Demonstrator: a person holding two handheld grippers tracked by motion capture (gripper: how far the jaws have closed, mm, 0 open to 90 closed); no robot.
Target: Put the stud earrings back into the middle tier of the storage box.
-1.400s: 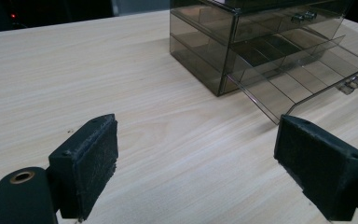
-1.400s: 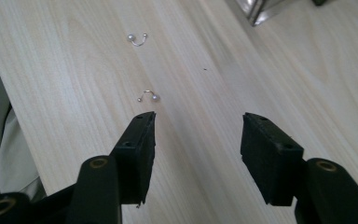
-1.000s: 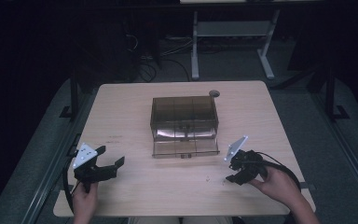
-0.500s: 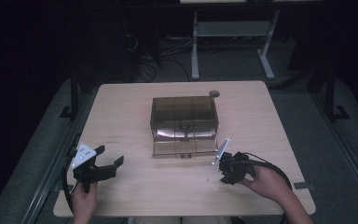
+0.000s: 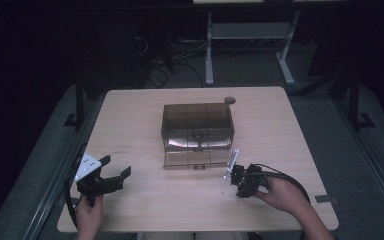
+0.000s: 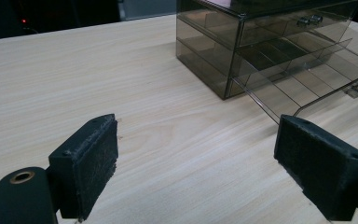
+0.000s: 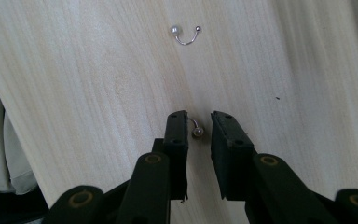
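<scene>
Table [image 5: 140, 120]: drawer box [image 5: 197, 125] stands with lower drawer [image 5: 196, 158] pulled out.
Right gripper [image 7: 199, 122]: jaws have just been closing around earring [image 7: 195, 128] (not yet clamped).
Second earring [image 7: 184, 35]: left untouched.
Left gripper [image 6: 196, 154]: held wide, empty.

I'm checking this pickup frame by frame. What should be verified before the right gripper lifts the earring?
1. Earring lies between the pads of the right gripper: ok.
2. Pads pressing on it: not ok; the jaws have just been closing, but a gap shows beside it.
3. Second earring lies apart, farther along the table: ok.
4. Bottom drawer of the organizer pulled out: ok.
5. Left gripper open, away from the work: ok.
</scene>
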